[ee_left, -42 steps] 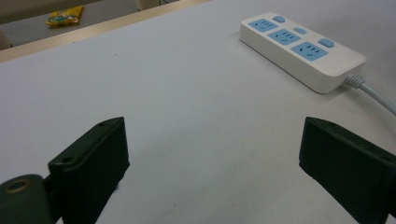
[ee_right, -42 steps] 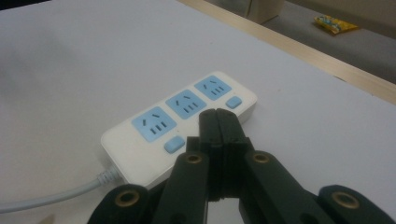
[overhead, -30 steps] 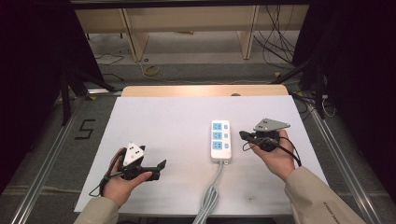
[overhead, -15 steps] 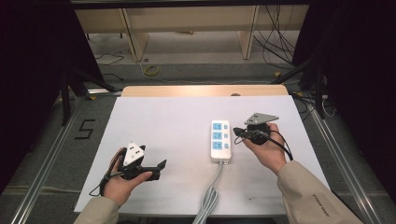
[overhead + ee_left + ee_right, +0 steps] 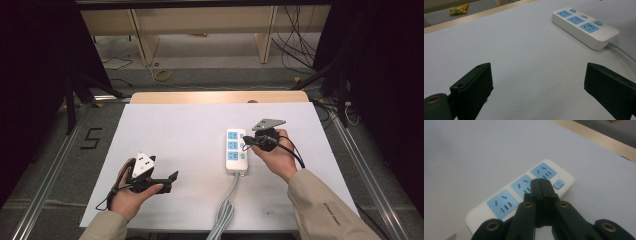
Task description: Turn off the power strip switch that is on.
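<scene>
Near left, the left gripper (image 5: 167, 180) hangs idle just over the table (image 5: 180, 130), its jaws standing wide apart with nothing between them. Further in on the right, the right gripper (image 5: 248, 141) is pressed together, empty, its tip poised over the middle switch of the power strip (image 5: 236, 151), which lies flat right of centre, cord trailing toward the near edge. I'd say the switch press isn't made yet; everything's left to do.

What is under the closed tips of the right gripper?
Under the right gripper lies the white power strip with blue sockets. Its shut jaws cover part of the middle socket; whether they touch it cannot be told.
</scene>
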